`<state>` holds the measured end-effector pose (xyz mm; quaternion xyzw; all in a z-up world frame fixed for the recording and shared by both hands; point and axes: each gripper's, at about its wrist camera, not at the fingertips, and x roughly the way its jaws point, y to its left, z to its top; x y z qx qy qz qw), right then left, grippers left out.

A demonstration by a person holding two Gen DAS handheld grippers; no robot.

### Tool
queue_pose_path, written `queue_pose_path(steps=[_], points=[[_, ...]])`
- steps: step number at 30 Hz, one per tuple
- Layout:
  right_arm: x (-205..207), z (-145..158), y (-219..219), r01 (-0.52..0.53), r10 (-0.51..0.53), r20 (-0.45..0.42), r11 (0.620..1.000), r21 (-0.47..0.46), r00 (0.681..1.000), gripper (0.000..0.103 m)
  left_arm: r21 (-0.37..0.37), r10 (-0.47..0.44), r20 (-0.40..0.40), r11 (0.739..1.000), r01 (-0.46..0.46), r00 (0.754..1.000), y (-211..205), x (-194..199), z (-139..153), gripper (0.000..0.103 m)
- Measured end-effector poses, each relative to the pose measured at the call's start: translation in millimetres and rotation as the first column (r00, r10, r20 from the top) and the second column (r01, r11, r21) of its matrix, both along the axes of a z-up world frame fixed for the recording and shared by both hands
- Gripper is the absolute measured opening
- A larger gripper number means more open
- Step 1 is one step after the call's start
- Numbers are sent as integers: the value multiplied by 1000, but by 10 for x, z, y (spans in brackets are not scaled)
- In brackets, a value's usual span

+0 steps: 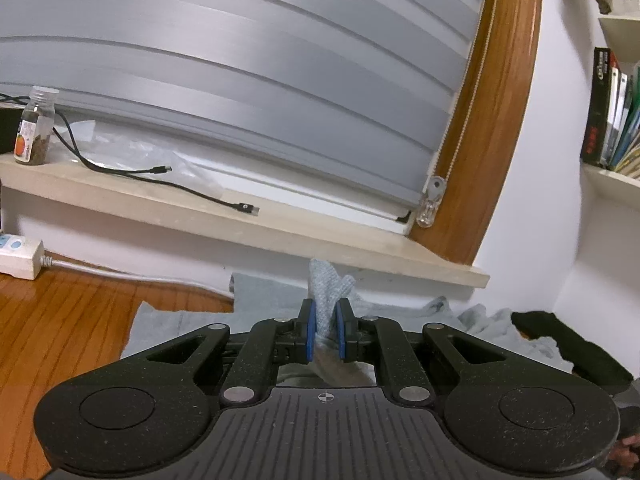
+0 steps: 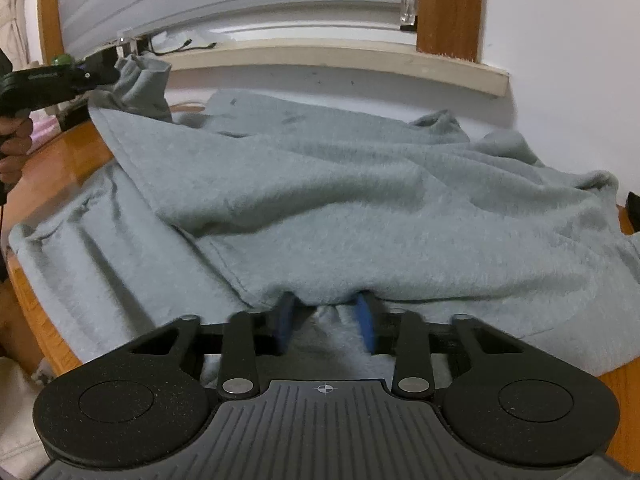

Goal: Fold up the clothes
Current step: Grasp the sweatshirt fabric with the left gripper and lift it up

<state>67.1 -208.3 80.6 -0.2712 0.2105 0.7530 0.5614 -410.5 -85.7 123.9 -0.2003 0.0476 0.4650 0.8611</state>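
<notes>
Left gripper (image 1: 324, 320) clenched on grey garment (image 2: 340, 184) below windowsill (image 1: 248, 220); right gripper (image 2: 326, 322) released, fingertips hidden under the cloth (blurred).

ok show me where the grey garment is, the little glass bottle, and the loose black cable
grey garment (image 2: 320, 208): right wrist view, on the middle of the draped fabric.
glass bottle (image 1: 34, 128): left wrist view, on its labelled body, on the windowsill.
black cable (image 1: 120, 170): left wrist view, on the run lying along the sill.

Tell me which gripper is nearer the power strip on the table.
Left. The left gripper, pinching the grey garment, faces the power strip nearby; the right gripper sits further right.
</notes>
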Motion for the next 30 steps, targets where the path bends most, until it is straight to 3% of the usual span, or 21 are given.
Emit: queue_pose_path(steps=[2, 15, 22, 30], points=[[45, 14, -56, -1, 1, -4, 1000, 0, 1000, 10, 4, 10, 6, 1000, -11, 1000, -5, -32, 6, 12], [410, 196, -874, 59, -57, -48, 997, 41, 997, 8, 96, 68, 65, 993, -74, 996, -412, -295, 274, 10], [533, 198, -1157, 86, -83, -78, 995, 41, 994, 8, 51, 80, 82, 995, -84, 993, -690, -483, 158, 10], [525, 85, -1139, 75, -74, -106, 997, 6, 992, 9, -55, 88, 37, 995, -85, 995, -1131, -735, -176, 10]])
